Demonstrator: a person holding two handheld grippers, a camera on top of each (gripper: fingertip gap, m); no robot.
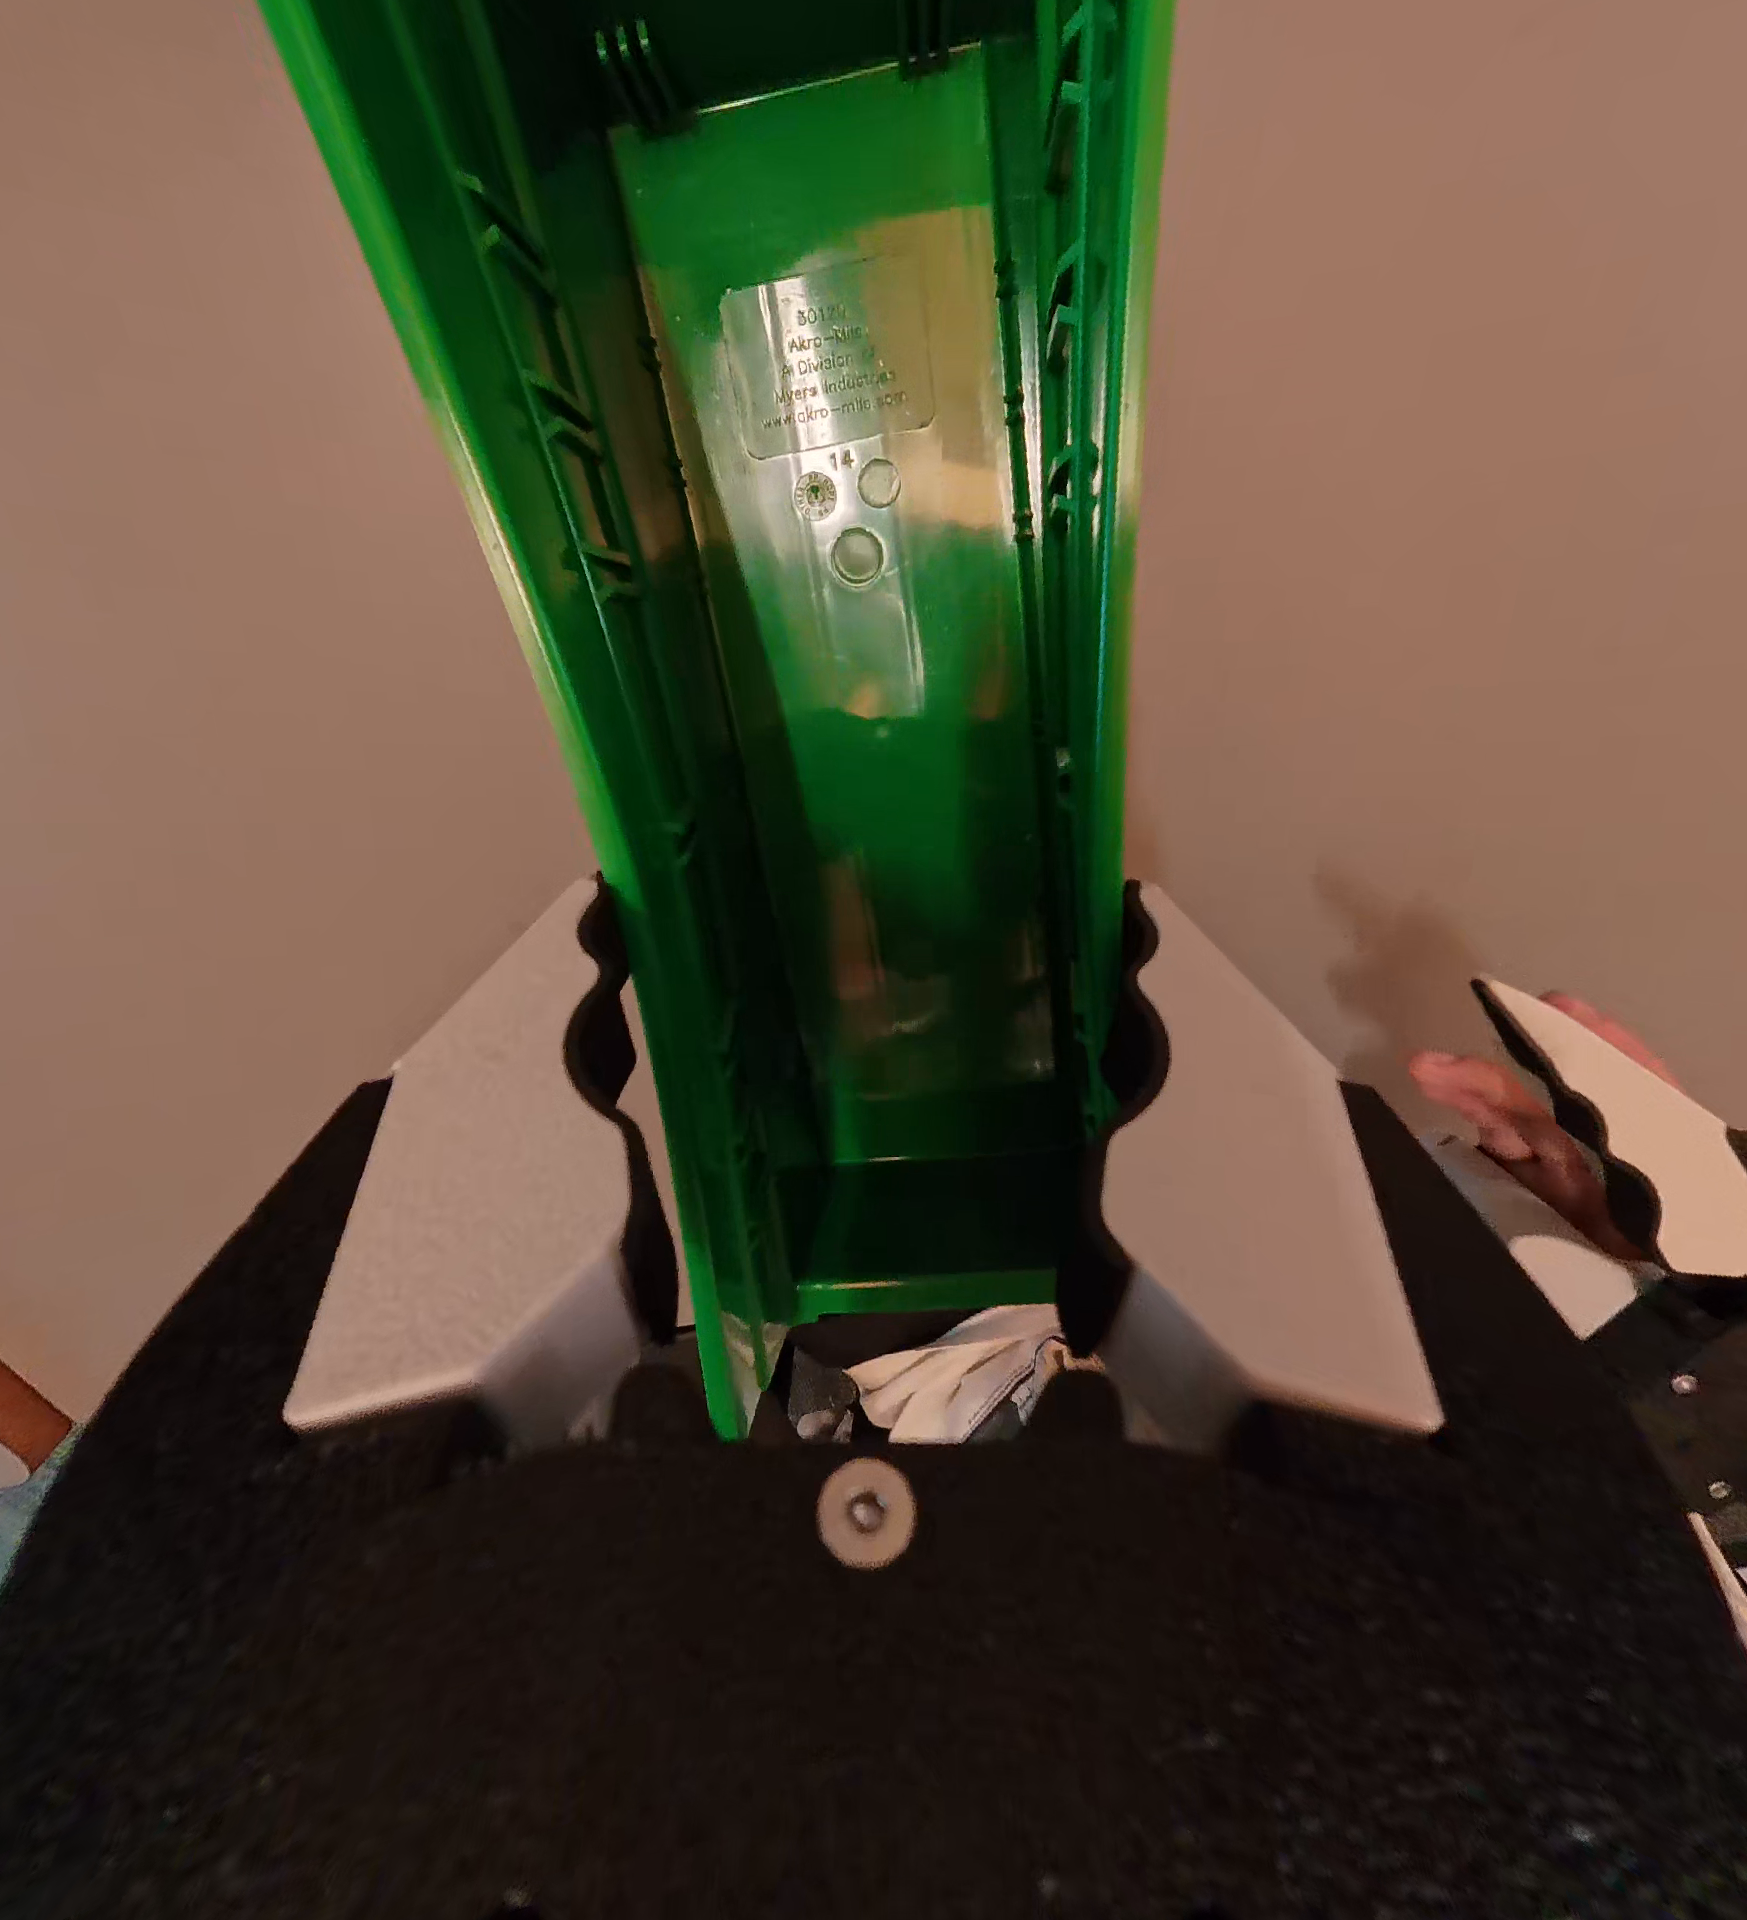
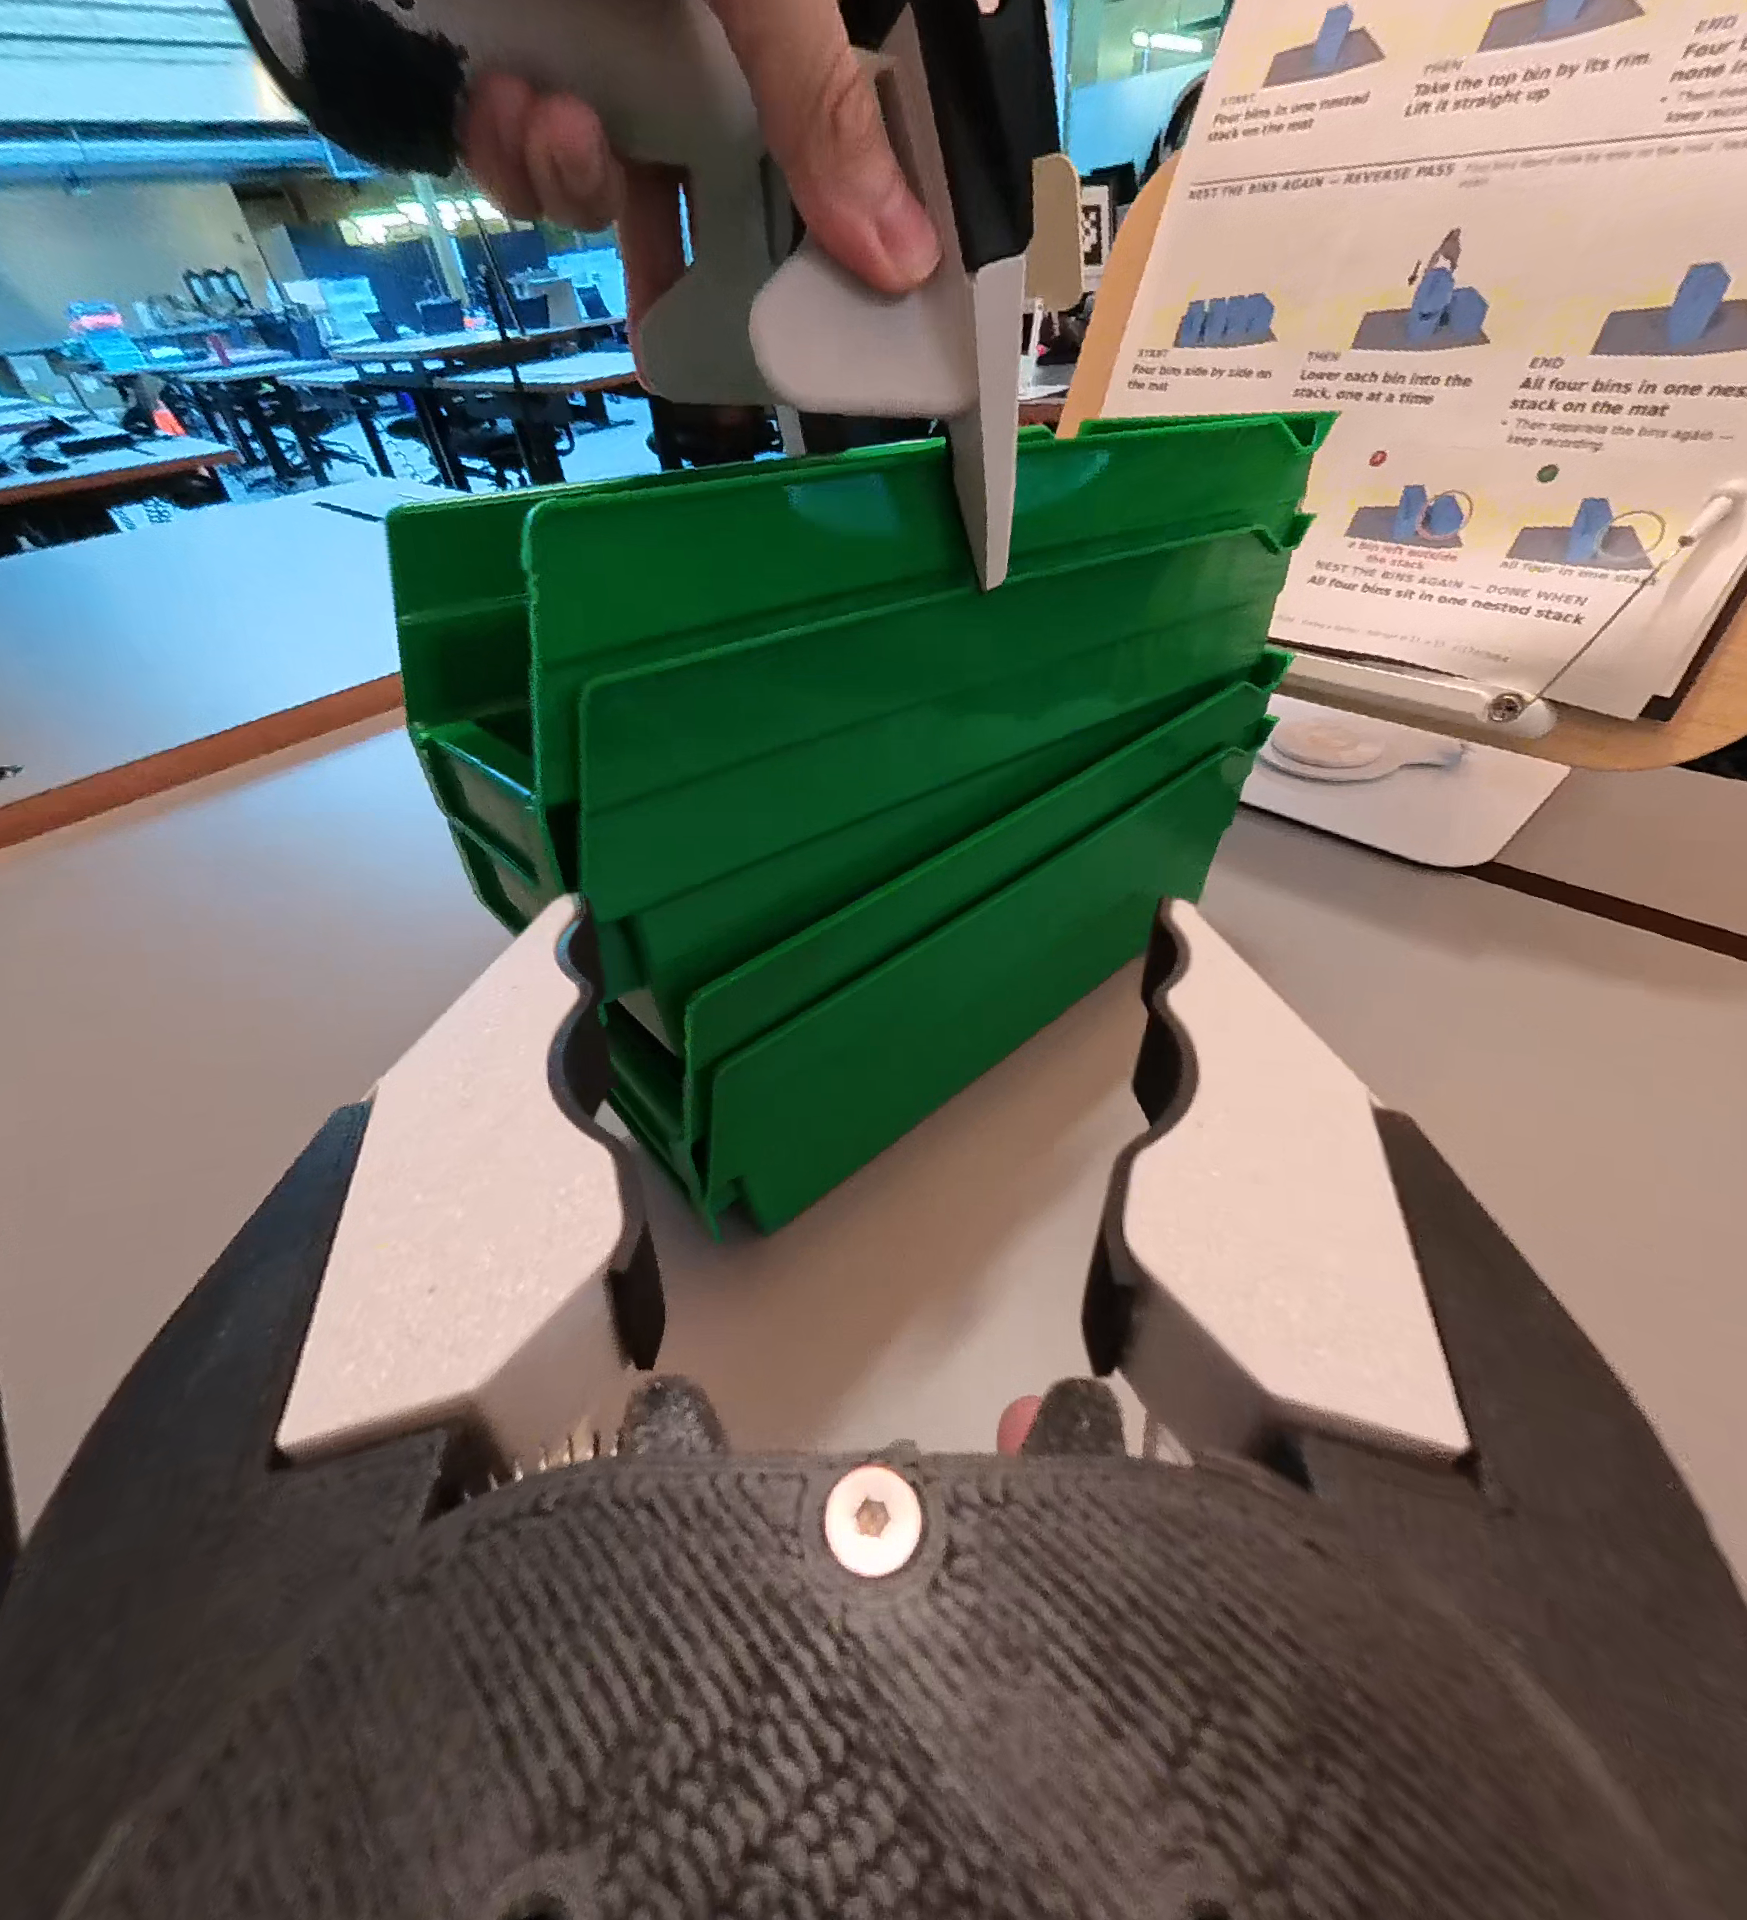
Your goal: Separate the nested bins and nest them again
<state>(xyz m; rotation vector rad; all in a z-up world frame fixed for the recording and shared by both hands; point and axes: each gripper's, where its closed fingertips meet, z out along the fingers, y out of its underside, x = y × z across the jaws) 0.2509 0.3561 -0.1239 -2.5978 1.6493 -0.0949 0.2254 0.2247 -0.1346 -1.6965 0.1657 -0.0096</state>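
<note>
Right wrist view: stack of nested green plastic bins (image 2: 900, 790) standing on pale tabletop (image 2: 225, 935). Left gripper (image 2: 988, 499) clamped from above on topmost rim; right gripper (image 2: 874, 1132) gaping, near stack's base. Likely separating; next, straight lift while bracing. Open room around.

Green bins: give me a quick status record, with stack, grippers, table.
stack: green bins nested together, standing on the white table
top bin: top bin gripped at its rim
left gripper: left gripper comes from above, shut on the top bin's rim
right gripper: right gripper open, low, facing the stack's base
behind: instruction sheet on a board
</note>
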